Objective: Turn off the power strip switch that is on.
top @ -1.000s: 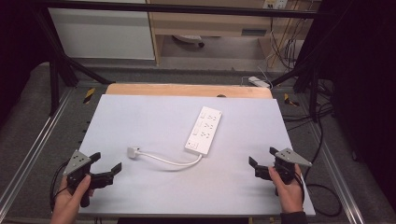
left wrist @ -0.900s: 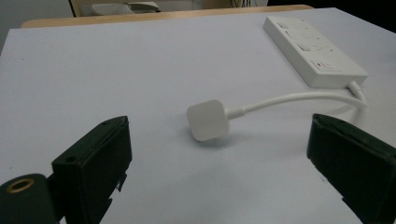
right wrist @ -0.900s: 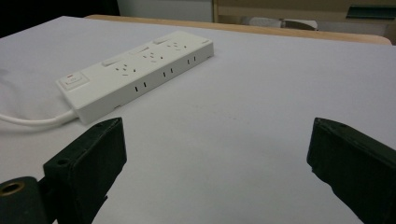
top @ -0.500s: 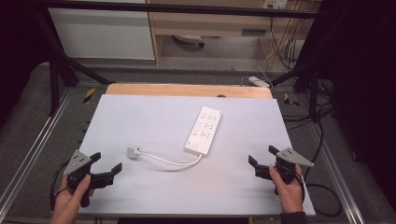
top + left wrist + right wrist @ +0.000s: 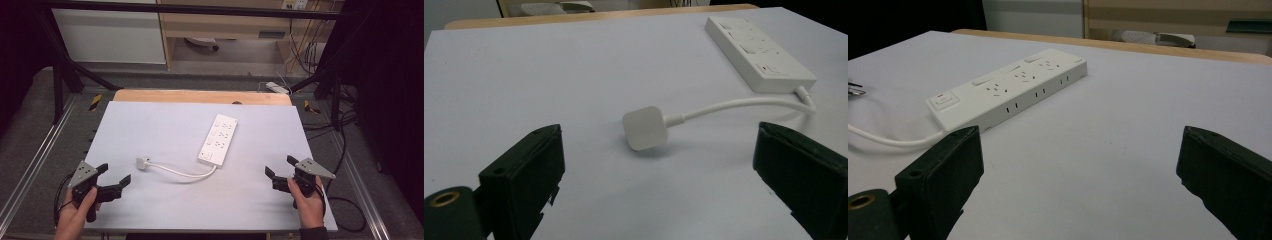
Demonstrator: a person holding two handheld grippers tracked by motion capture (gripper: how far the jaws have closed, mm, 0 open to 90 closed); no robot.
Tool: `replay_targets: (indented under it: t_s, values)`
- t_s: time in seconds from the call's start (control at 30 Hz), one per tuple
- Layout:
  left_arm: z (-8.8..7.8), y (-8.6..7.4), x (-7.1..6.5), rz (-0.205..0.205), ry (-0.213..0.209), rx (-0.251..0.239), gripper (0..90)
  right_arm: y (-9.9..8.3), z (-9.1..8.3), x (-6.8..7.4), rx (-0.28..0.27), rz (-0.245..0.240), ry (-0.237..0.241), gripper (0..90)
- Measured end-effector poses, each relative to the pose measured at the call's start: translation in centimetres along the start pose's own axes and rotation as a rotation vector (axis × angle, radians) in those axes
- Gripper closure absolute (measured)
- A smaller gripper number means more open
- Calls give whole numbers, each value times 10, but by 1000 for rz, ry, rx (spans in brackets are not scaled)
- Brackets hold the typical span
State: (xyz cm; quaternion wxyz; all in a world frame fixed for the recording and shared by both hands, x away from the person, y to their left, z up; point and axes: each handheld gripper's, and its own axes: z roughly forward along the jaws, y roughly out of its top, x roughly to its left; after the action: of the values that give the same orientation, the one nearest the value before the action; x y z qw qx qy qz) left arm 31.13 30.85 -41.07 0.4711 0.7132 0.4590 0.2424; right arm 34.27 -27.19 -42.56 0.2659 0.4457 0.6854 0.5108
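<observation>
While both grippers sit wide open at the table's (image 5: 150,125) near corners, left gripper (image 5: 114,181) and right gripper (image 5: 281,169), the power strip (image 5: 219,138) lies mid-table, its plug (image 5: 142,162) seemingly flat toward the left.

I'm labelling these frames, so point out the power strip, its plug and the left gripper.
power strip (image 5: 218,139), high view, middle of its top face.
plug (image 5: 644,127), left gripper view, its flat square back.
left gripper (image 5: 114,178), high view, gap between its open jaws.
</observation>
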Motion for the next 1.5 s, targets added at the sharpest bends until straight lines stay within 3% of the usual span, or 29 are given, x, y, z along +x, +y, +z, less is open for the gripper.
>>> replay_targets:
  t_s: [0.73, 1.5]
  values:
    - [2, -1, 1, -4, 4, 11, 63, 18, 10, 6, -19, 13, 1, 55]
    - [2, -2, 1, -5, 2, 18, 63, 50, 27, 11, 79, -36, 51, 44]
